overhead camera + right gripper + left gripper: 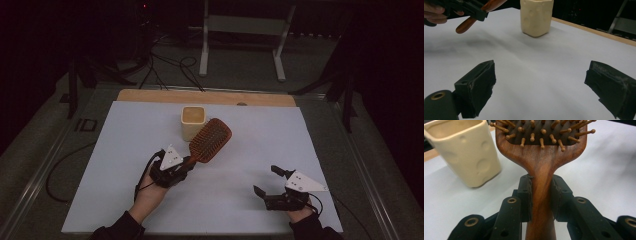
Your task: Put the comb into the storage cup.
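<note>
Left tongs (541,195) pinch the brush (210,140) by its wooden handle, pads pressed on both sides. Brush head raised off the desk (125,200), bristles up, just beside the cream cup (193,122). Right tongs (541,87) spread wide, nothing between, low over bare desk.

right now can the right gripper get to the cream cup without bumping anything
Probably yes. The right gripper stands open with only bare white table between it and the cream cup; the left gripper and hairbrush sit off to the cup's side.
</note>
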Tool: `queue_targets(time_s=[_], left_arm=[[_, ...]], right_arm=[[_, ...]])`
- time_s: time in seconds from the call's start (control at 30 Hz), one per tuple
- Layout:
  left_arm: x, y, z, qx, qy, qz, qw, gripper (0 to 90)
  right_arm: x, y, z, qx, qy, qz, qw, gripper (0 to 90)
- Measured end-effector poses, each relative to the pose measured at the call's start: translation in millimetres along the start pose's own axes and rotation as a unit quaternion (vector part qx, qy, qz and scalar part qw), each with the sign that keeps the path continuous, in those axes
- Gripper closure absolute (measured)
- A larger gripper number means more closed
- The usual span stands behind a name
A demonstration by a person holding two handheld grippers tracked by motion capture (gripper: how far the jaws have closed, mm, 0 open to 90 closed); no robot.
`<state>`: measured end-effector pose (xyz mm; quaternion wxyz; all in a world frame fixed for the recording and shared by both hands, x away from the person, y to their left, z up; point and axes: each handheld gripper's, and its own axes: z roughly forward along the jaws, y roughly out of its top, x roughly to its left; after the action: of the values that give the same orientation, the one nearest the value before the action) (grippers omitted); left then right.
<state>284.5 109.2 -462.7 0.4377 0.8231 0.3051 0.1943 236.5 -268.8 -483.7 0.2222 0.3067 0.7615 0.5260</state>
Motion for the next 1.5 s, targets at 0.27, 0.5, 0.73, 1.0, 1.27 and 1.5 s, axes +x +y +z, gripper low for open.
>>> queue_targets(time_s=[0.27, 0.5, 0.73, 1.0, 1.27, 1.5], left_arm=[[-0.5, -18.3, -5.5, -0.012, 0.025, -0.008, 0.9996, 73.3], [0.9, -23.6, -13.9, -0.039, 0.037, -0.017, 0.9984, 73.3], [-0.2, -28.0, -17.0, -0.062, 0.042, -0.024, 0.9969, 73.3], [-3.0, -26.2, -18.5, -0.073, 0.042, -0.024, 0.9962, 73.3], [-3.5, -25.5, -17.8, -0.075, 0.039, -0.023, 0.9961, 73.3], [-4.0, -24.7, -19.2, -0.079, 0.045, -0.022, 0.9956, 73.3]], right_arm=[[6.8, 10.0, -5.0, -0.001, 0.001, -0.003, 1.0, 8.5], [11.6, 29.2, -3.0, 0.007, -0.005, 0.003, 1.0, 8.5], [14.2, 62.8, 1.3, -0.01, 0.019, 0.002, 0.9998, 8.5], [23.4, 92.4, 12.3, -0.019, 0.028, -0.002, 0.9994, 8.4], [23.5, 115.4, 34.8, -0.012, 0.051, 0.001, 0.9986, 8.4], [26.2, 135.3, 50.1, -0.031, 0.059, 0.003, 0.9978, 8.3]])
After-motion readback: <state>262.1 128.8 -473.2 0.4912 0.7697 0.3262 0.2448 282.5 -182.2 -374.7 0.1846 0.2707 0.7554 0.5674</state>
